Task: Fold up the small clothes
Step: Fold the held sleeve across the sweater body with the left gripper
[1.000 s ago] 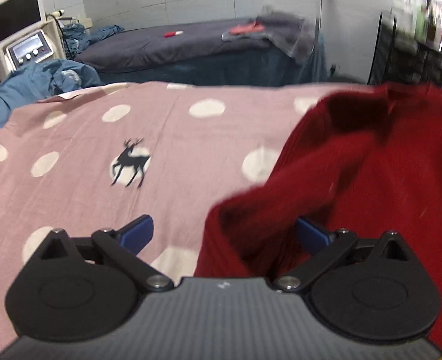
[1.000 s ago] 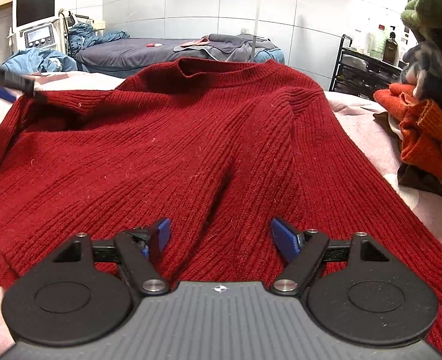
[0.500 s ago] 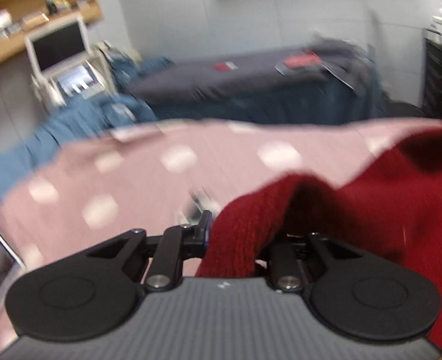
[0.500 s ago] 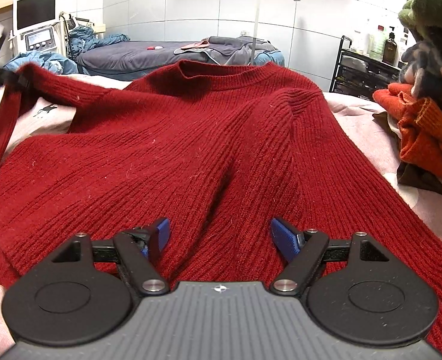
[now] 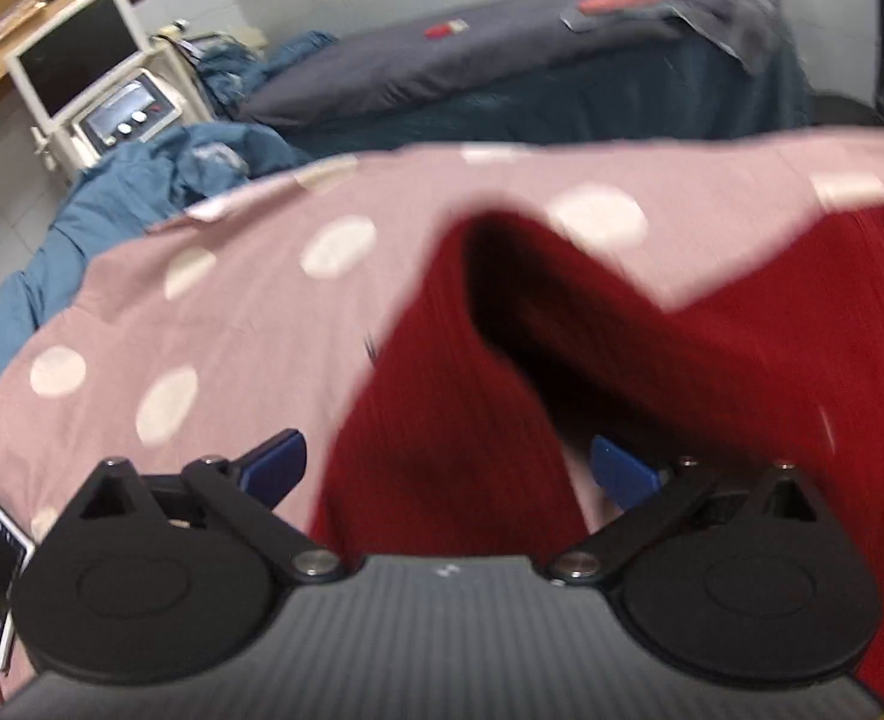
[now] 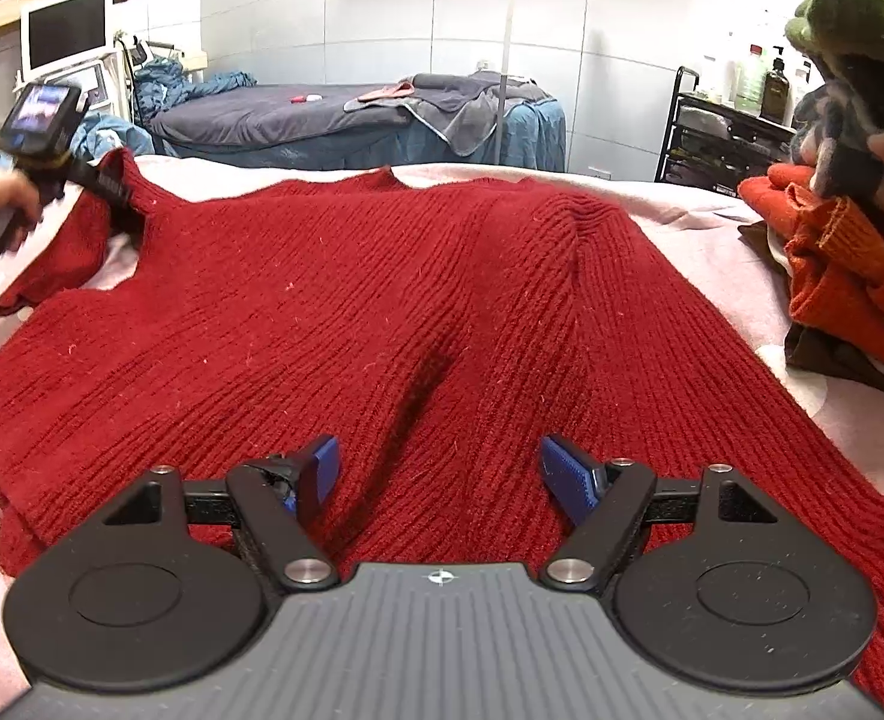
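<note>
Sweater (image 6: 381, 300) spread on spotted sheet (image 5: 231, 300), sleeve (image 5: 442, 450) between spread-wide left gripper (image 5: 448, 468) pads. Right gripper (image 6: 438, 468) also unclenched, hovering at 6 o'clock hem. Best clench sleeve fully before folding toward 3 o'clock.

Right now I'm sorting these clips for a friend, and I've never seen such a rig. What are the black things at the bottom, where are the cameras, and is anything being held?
There is no robot here. A person holds a two-finger gripper in each hand, and each one carries a camera that looks along its blue-tipped fingers. One picture looks out from the left gripper, the other from the right gripper. A red sweater lies spread on a pink dotted sheet, with a pile of other clothes to its right. Both grippers are open. The sweater's sleeve lies between the left one's fingers, not clamped.
</note>
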A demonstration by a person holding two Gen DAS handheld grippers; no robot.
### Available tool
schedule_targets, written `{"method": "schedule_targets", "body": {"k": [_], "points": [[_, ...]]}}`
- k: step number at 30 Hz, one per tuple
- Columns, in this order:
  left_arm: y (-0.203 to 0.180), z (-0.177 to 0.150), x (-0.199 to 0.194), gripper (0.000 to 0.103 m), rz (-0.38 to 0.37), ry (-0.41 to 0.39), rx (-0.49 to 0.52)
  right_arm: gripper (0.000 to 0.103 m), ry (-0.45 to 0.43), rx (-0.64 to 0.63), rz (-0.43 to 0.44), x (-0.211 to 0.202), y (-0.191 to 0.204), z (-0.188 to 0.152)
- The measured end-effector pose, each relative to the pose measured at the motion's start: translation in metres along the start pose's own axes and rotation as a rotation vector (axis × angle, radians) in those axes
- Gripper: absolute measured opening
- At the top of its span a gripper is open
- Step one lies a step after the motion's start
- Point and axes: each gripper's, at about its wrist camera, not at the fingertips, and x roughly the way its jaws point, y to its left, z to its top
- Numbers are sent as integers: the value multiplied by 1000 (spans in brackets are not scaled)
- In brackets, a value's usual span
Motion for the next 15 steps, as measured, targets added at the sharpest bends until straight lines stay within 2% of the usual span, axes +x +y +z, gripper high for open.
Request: {"method": "schedule_targets", "body": {"k": [5,9,12,14,15], "points": [[8,-54,-55,103,-141,-14,-13,103,-36,-12,-20,-12,-1,-1],[16,-104,-110,103,-324,-17,-80,103,-67,6,-31,-24,-7,-3],[11,-136,-134,102,-418,-4,-123,103,-58,19,-33,-29,-10,-4],[4,-150,-139,91,-486,41,-120,103,-58,16,-26,-32,-10,-5],[-1,-157,-141,89,-512,62,-111,103,-58,12,-28,-34,-9,-5]]}}
